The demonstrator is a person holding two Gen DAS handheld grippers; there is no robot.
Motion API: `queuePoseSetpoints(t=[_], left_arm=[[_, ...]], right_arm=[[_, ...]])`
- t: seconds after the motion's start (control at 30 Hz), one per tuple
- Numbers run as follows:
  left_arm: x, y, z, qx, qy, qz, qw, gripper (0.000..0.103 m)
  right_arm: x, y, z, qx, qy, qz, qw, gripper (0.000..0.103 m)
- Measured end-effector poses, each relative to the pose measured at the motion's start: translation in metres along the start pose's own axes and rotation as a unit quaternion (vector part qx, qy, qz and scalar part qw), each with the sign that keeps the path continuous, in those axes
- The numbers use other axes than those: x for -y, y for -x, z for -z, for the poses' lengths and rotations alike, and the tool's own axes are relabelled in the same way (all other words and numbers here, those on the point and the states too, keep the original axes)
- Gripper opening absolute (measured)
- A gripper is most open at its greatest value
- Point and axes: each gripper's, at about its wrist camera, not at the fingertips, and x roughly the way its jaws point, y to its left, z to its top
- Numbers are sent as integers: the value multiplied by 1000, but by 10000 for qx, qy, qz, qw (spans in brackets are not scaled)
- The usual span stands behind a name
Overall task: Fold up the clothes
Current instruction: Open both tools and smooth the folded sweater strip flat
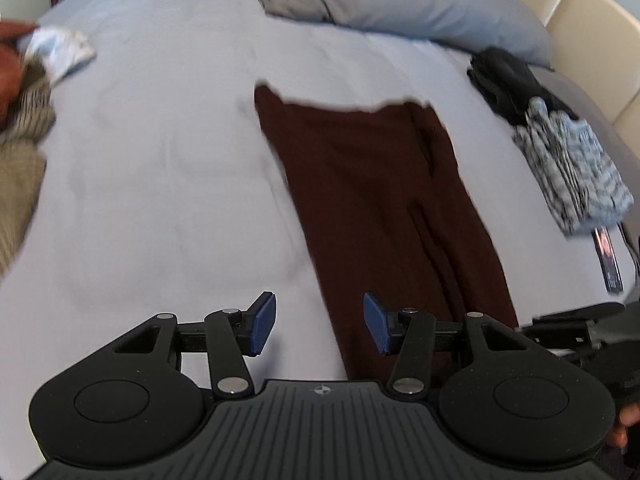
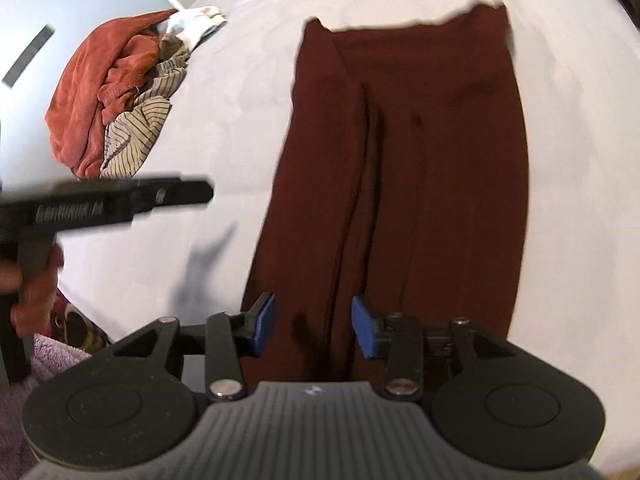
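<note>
Both tools hang released over the bed: the left tool (image 1: 320, 326) has its blue pads apart with nothing between them, and the right tool (image 2: 313, 326) likewise stands parted and grasps nothing, though cloth lies beneath its gap. Directly ahead of the right tool, and ahead and to the right of the left one, the dark maroon garment (image 2: 400, 168) lies flat on the pale bedsheet (image 1: 160, 160), drawn into a long narrow strip that runs away from the tools, with a lengthwise crease down its middle. By the look of it the sides are already brought in, so the first fold seems done; what appears left for this piece is to bring one end over the other. Much of the task remains besides: off to the left of both tools sits an unfolded heap, a rust-orange garment (image 2: 100, 88) tangled with a striped beige one (image 2: 136, 136). To the far right of the left tool lie a black garment (image 1: 508, 80) and a blue-grey patterned garment (image 1: 572, 168); whether these are folded I cannot tell. Beyond the maroon piece a grey pillow (image 1: 420, 4) rests at the head of the bed. The view is blurred, so finer detail is lost.
</note>
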Motion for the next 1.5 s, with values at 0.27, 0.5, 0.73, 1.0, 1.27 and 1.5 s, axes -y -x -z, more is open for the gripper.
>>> queuePoseSetpoints(t=[0.27,0.5,0.73,1.0,1.27,1.5], left_arm=[[-6,3,52,-169,592,169,9980,47],[-6,10,65,-71,729,98,9973,47],[-12,17,69,20,832,24,9965,47],[1,9,70,-6,432,73,9990,46],[23,-22,75,-375,-187,-168,9990,40],[17,-12,72,-200,-67,-78,9997,41]], right_arm=[[14,-7,49,98,-429,-183,9989,41],[15,-12,54,96,-788,-461,9958,13],[13,-10,59,-10,-1463,-1408,9792,11],[13,-21,62,-106,-1152,-723,9907,11],[5,-13,60,-116,-731,-603,9954,22],[1,24,60,338,-77,-416,9985,42]])
